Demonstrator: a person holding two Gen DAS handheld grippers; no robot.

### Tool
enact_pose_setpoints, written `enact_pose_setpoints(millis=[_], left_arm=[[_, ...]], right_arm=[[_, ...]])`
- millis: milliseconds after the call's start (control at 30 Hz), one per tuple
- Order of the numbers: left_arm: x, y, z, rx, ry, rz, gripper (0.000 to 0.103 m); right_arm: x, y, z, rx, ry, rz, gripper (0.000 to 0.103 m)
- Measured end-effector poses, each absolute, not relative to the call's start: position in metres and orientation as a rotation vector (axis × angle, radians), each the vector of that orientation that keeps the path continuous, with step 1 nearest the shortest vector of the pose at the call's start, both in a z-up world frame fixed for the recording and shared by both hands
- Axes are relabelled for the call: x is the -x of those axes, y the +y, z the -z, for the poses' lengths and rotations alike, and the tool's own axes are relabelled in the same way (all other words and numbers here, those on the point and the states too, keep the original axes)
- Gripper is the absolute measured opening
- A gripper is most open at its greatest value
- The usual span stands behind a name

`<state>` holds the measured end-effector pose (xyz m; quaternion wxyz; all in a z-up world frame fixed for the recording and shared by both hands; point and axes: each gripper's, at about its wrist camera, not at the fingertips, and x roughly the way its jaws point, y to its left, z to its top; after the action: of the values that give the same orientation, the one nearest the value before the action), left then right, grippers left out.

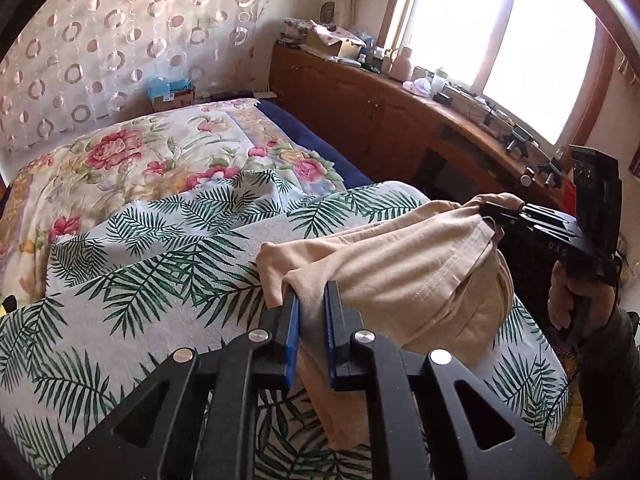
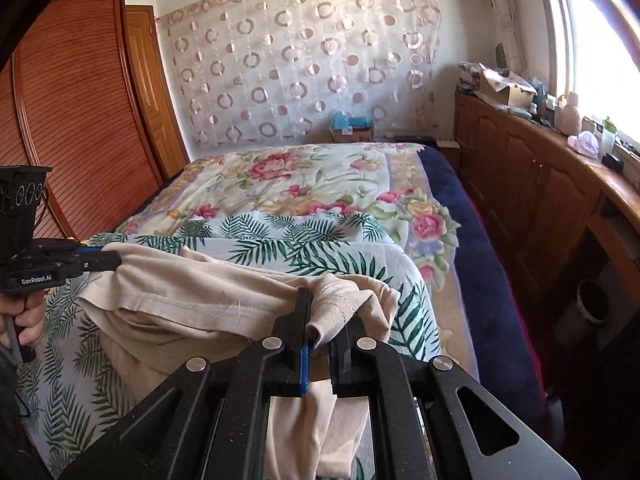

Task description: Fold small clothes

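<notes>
The left gripper [image 1: 311, 300] is pinching one edge of a beige garment [image 1: 400, 276], its jaws nearly closed on the cloth; the right gripper [image 2: 326, 320] is clamping a bunched corner of the same garment, jaws almost fully together; the garment is hanging stretched between the two, sagging in the middle just above a palm-leaf sheet [image 1: 120, 288] that is covering the near end of a bed [image 2: 460, 200]; a floral blanket [image 2: 280, 176] is lying farther back.

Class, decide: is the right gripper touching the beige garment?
Touching. The right wrist view shows the right gripper shut on a bunched fold of the beige garment.
</notes>
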<state>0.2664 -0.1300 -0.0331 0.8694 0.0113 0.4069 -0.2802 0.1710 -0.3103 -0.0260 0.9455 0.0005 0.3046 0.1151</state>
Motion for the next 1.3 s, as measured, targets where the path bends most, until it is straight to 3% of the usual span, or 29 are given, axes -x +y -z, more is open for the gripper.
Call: enact_pose_setpoints(millis=[33,100,200,233,300,633,967,1000,1067,1133,1167,1200,1300], left_arm=[[-0.267,-0.130,0.034,-0.029,0.853,0.597,0.016],[-0.267,-0.127,0.032,-0.040,0.837,0.597,0.039],[-0.260,-0.119,0.026,-0.059,0.799,0.599,0.048],[-0.256,-0.115,0.026,-0.077,0.797,0.595,0.052],[-0.248,-0.107,0.031,-0.094,0.794,0.586,0.066],[-0.255,-0.120,0.076,-0.173,0.900,0.593,0.067],[-0.292,-0.145,0.064,-0.174,0.819,0.609,0.067],[-0.297,-0.145,0.063,-0.159,0.817,0.616,0.064],[-0.305,-0.144,0.062,-0.123,0.822,0.631,0.052],[-0.314,-0.141,0.062,-0.079,0.825,0.637,0.033],[-0.318,-0.140,0.062,-0.069,0.830,0.635,0.018],[-0.321,-0.140,0.064,-0.060,0.836,0.633,0.011],[-0.328,-0.133,0.068,-0.016,0.851,0.606,0.010]], right_arm=[[-0.171,-0.311,0.020,-0.007,0.620,-0.233,0.007],[-0.174,-0.310,0.019,-0.012,0.627,-0.229,0.009],[-0.171,-0.310,0.015,0.006,0.618,-0.205,0.030],[-0.168,-0.310,0.014,0.022,0.611,-0.190,0.042],[-0.158,-0.310,0.013,0.056,0.608,-0.177,0.046],[-0.156,-0.300,0.041,0.181,0.740,-0.236,0.047],[-0.181,-0.301,0.022,0.157,0.648,-0.294,0.046],[-0.184,-0.303,0.020,0.153,0.641,-0.309,0.040],[-0.190,-0.309,0.018,0.120,0.647,-0.357,0.012],[-0.194,-0.316,0.013,0.071,0.635,-0.378,0.007],[-0.195,-0.321,0.009,0.036,0.625,-0.380,0.006],[-0.198,-0.327,0.009,0.004,0.619,-0.375,0.006],[-0.198,-0.344,0.005,-0.072,0.611,-0.291,0.006]])
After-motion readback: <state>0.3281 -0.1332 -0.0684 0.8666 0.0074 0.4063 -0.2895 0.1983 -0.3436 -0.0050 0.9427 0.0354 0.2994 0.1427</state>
